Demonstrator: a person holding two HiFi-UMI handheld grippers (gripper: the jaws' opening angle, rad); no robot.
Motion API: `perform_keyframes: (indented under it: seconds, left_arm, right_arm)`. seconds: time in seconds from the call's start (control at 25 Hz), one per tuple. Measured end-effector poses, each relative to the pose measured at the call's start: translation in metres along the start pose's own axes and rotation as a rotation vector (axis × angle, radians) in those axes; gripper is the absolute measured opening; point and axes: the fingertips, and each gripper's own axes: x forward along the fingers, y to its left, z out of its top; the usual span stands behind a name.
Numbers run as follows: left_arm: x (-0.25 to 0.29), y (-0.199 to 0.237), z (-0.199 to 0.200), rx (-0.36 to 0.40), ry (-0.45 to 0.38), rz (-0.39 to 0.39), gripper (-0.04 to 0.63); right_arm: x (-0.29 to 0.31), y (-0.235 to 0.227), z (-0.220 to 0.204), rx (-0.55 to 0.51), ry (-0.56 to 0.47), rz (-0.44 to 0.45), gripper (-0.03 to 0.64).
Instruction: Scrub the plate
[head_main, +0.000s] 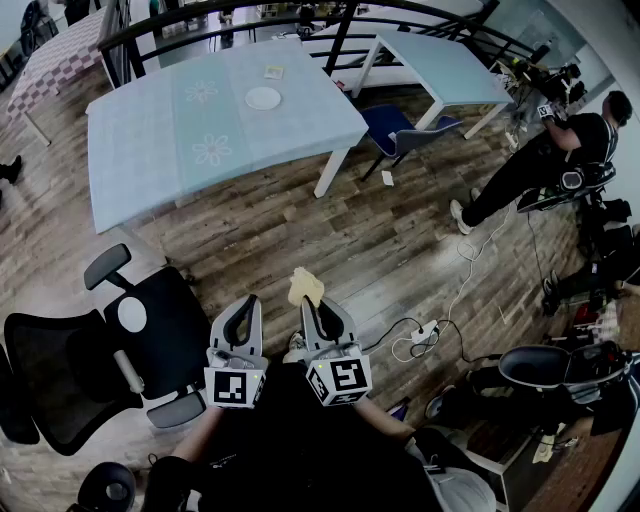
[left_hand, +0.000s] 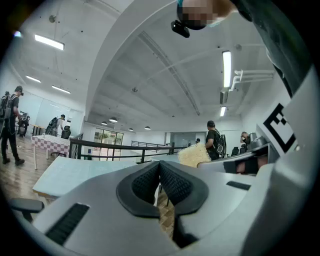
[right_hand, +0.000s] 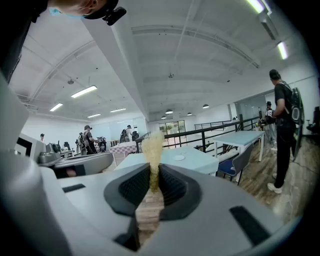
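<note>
Table (head_main: 150, 165) bears plate (head_main: 264, 97); right hand-held gripper (right_hand: 152, 179) pinches sponge (right_hand: 151, 146).

White plate (head_main: 263, 97) flat on table (head_main: 150, 150), yellow sponge (head_main: 306, 287) gripped upright

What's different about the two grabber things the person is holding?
The right gripper has its jaws shut on a yellow sponge that sticks up past them. The left gripper has its jaws pressed together with nothing between. The left gripper is nearer the black office chair, and the right gripper is nearer the power strip on the floor. Both are grey, carry a marker cube and point toward the table with the plate.
</note>
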Motion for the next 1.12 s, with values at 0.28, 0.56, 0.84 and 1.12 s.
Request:
perform_keyframes:
  seconds: [0.28, 0.56, 0.84, 1.12]
  left_arm:
    - [-0.008, 0.003, -0.004, -0.024, -0.016, -0.029, 0.012]
    - [-0.015, 0.0, -0.006, -0.015, 0.008, -0.063, 0.012]
    - [-0.027, 0.006, -0.005, -0.005, -0.004, -0.061, 0.012]
    - [-0.046, 0.02, -0.009, 0.008, 0.007, -0.067, 0.012]
  right_arm:
    - [-0.007, 0.006, -0.006, -0.007, 0.006, -0.048, 0.051]
    - [-0.011, 0.015, -0.012, 0.013, 0.012, -0.067, 0.051]
    - [-0.009, 0.03, -0.015, 0.021, 0.0, -0.043, 0.052]
    - [-0.012, 0.057, -0.023, 0.06, -0.036, -0.038, 0.052]
